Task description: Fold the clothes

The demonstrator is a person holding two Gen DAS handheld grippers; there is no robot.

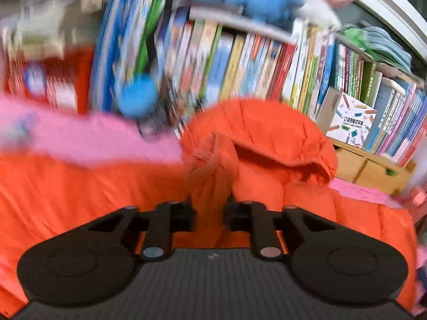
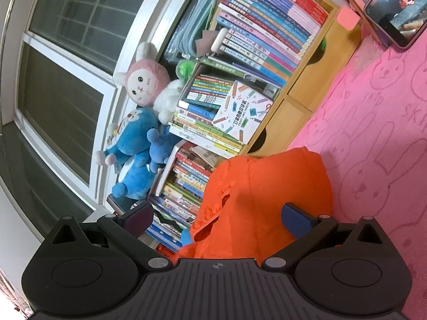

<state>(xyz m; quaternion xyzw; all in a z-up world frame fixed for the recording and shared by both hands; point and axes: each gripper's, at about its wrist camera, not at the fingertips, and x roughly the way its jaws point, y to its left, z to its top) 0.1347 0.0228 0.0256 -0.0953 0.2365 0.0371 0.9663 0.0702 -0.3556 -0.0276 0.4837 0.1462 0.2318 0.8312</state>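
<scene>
At twelve o'clock of the left claw, clenched on a gathered fold, lies the puffy quilted orange jacket. Right claw released, pads spread over the jacket, pink rabbit-embossed plush blanket at two o'clock.

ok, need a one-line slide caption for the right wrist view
Right gripper open around an orange jacket above a pink bunny-print blanket, bookshelf behind.

Jacket lies on the bunny-print blanket, its hood end toward the bookshelf. Bookshelf stands behind the jacket, at the blanket's edge. Two plush toys sit atop the shelf, against the window. Phone propped beyond the shelf's end.
</scene>
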